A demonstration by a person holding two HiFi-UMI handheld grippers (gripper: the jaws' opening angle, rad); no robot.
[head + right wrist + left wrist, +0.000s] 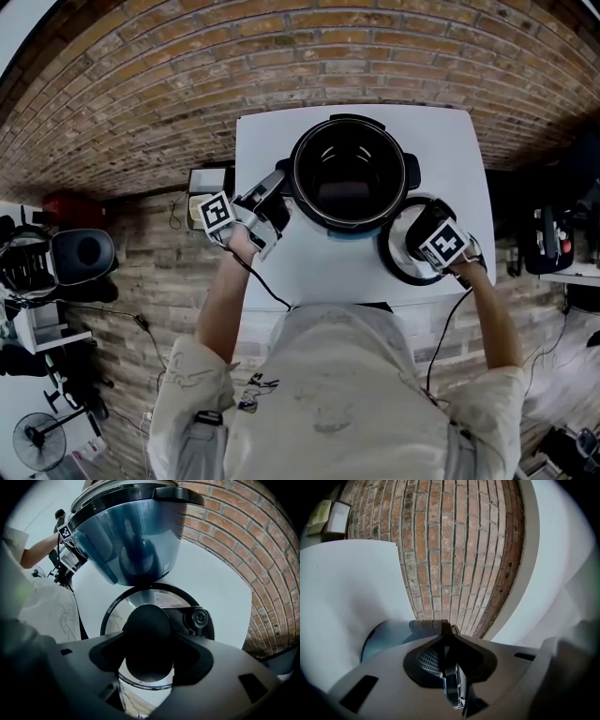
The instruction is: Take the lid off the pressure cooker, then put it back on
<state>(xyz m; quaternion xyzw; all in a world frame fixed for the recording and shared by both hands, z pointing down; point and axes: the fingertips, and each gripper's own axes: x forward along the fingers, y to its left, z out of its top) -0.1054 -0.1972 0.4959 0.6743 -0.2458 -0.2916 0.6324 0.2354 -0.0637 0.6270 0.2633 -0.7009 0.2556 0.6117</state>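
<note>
The pressure cooker [349,173] stands open, without its lid, at the back middle of the white table [272,141]. My left gripper [272,202] points level at its left side and is shut on the cooker's thin black side handle [452,686], beside the blue-grey body [389,634]. The lid [398,253], steel with a black rim, sits low at the table to the right of the cooker [131,541]. My right gripper [429,232] points straight down over it. Its jaws [147,656] hug the lid's round black knob [147,637]. A pressure valve [200,618] shows on the lid [140,599].
The table is small and the lid lies near its front right edge. A brick floor [141,84] surrounds it. A small box [206,178] sits left of the table, dark equipment [75,258] farther left. Cables trail from both grippers toward the person.
</note>
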